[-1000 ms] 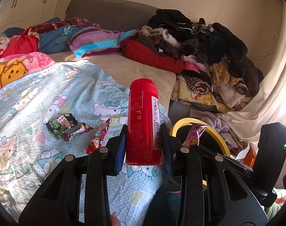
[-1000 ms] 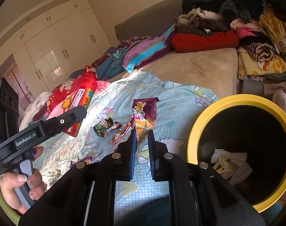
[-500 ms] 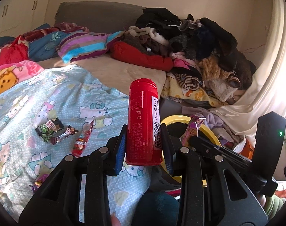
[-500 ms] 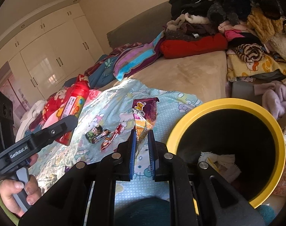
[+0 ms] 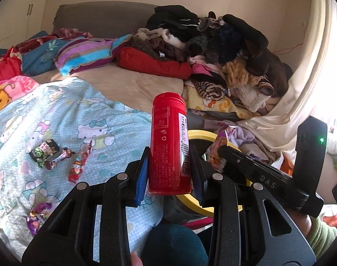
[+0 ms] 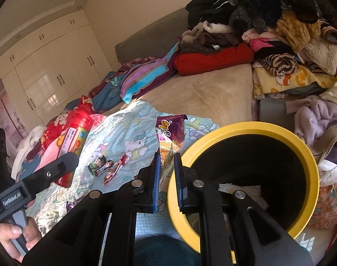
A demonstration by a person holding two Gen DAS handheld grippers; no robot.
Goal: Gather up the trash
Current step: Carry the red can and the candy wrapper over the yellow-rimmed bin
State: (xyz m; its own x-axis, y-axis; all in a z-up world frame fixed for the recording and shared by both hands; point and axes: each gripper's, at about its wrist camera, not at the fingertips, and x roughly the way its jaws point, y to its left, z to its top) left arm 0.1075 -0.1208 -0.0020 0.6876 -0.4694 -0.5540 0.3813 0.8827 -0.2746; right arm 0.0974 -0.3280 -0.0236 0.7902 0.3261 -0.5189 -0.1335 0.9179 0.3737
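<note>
Your left gripper (image 5: 169, 170) pinches a red canister (image 5: 168, 144) upright between its blue pads, cap end up, at centre frame. Your right gripper (image 6: 167, 177) pinches a purple snack wrapper (image 6: 170, 137) by its lower end, the wrapper standing up from the pads. In the left wrist view that wrapper and right gripper sit at 3 o'clock of the canister, just over the yellow rim.

The yellow-rimmed bin (image 6: 301, 146) sits just beside the right gripper at 3 o'clock, black inside, white crumpled paper (image 6: 239, 190) at the bottom. The wrapper hangs just left of the rim, not over the opening.

On the bed, the Hello Kitty blanket (image 5: 57, 115) carries loose trash at 9 o'clock of the canister: a green-black wrapper (image 5: 44, 153), a dark candy wrapper (image 5: 60, 160) touching it, a red stick wrapper (image 5: 79, 165) just beside. A purple wrapper (image 5: 36, 218) lies nearer, at 8 o'clock.

Further back, the striped pillow (image 5: 86, 55), then the clothes pile (image 5: 223, 51) at 1 o'clock.
</note>
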